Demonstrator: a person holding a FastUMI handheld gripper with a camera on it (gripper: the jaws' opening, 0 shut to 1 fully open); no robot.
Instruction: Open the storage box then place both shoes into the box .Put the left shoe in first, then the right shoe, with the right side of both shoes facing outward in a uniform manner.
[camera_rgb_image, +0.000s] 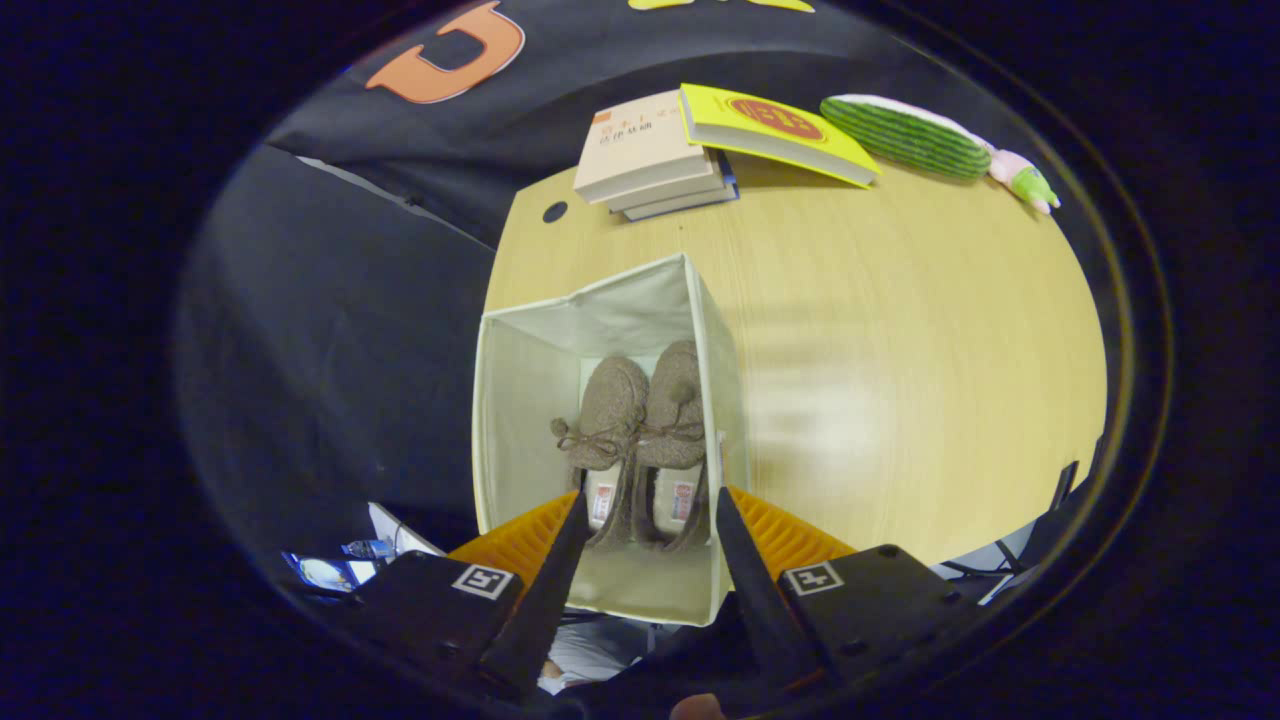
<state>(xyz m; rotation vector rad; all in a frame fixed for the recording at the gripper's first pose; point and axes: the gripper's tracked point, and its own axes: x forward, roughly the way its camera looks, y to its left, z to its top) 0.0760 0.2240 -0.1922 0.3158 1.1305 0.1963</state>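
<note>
you're over a pale wooden table (900, 330) set against the black booth cloth. count a stack of books (655, 160), one yellow book (775, 130) leaning on it, one green plush toy (915, 135). the open storage box (520, 400) holds two shoes (640, 420) side by side. your gripper (648, 520) hangs spread wide above them, gripping nothing.

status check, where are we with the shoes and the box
Gripper open, empty, above the box. Both brown knit shoes side by side inside the open beige fabric storage box. Nothing in the way.
</note>
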